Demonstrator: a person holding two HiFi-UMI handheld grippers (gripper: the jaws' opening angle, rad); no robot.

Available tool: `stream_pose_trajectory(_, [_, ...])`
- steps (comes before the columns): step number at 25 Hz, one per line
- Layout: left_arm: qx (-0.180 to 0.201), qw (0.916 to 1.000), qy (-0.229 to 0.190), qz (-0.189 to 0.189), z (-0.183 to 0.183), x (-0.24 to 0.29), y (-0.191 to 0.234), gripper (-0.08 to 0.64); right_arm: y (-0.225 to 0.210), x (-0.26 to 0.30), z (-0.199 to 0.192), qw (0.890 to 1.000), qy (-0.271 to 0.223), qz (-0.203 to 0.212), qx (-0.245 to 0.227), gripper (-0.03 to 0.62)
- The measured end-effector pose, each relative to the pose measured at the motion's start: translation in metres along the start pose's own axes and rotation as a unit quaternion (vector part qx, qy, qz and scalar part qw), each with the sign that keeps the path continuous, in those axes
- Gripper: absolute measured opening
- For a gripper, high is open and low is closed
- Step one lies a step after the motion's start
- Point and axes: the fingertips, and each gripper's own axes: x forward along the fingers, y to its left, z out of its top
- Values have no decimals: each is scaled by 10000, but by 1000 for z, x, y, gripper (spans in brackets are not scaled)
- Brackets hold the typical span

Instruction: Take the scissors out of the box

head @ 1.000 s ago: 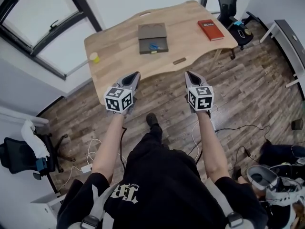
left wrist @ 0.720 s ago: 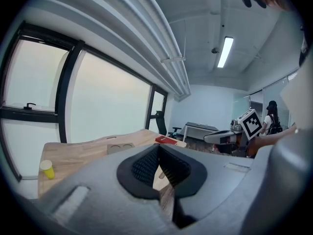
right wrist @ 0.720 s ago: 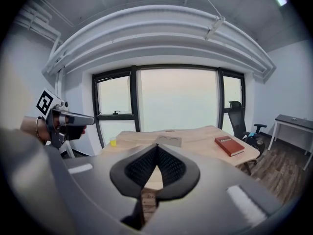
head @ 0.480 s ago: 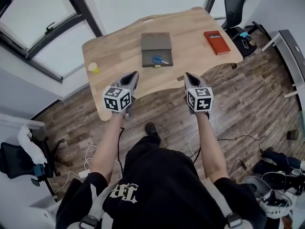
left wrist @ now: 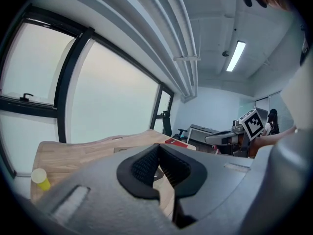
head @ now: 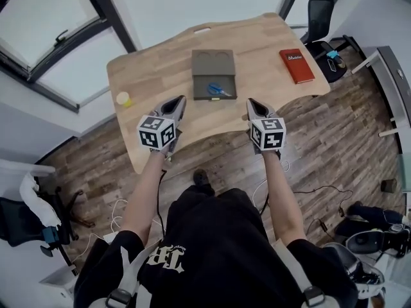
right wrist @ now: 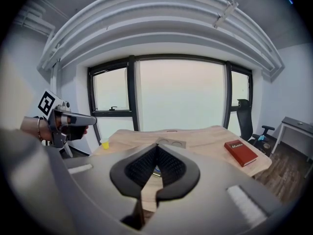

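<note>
L gripper (head: 179, 100) & R gripper (head: 252, 101) are held at the table (head: 154, 69) edge, jaws closed w/ nothing gripped. Blue-handled scissors (head: 218, 90) are seen in the open box (head: 213, 61).

Location: office. Indicators: a wooden desk (head: 160, 76), swivel chairs (head: 319, 11) on plank flooring (head: 340, 130), large windows (head: 38, 18), a ceiling strip light (left wrist: 236, 56)

Bare worktop (head: 167, 69) on both sides of box (head: 213, 61); red book (head: 297, 66) well right, yellow cup (head: 124, 99) well left, approach from near edge open.
</note>
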Motion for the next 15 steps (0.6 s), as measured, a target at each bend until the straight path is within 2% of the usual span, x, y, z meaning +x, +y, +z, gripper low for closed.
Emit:
stream_pose_trajectory(8, [-137, 9999, 39, -20, -5, 15, 21, 0, 0, 28, 0, 9999, 117, 41, -52, 6])
stream_pose_trajectory(15, [-110, 9998, 84, 113, 0, 38, 36, 0, -20, 58, 9, 9999, 95, 138, 26, 6])
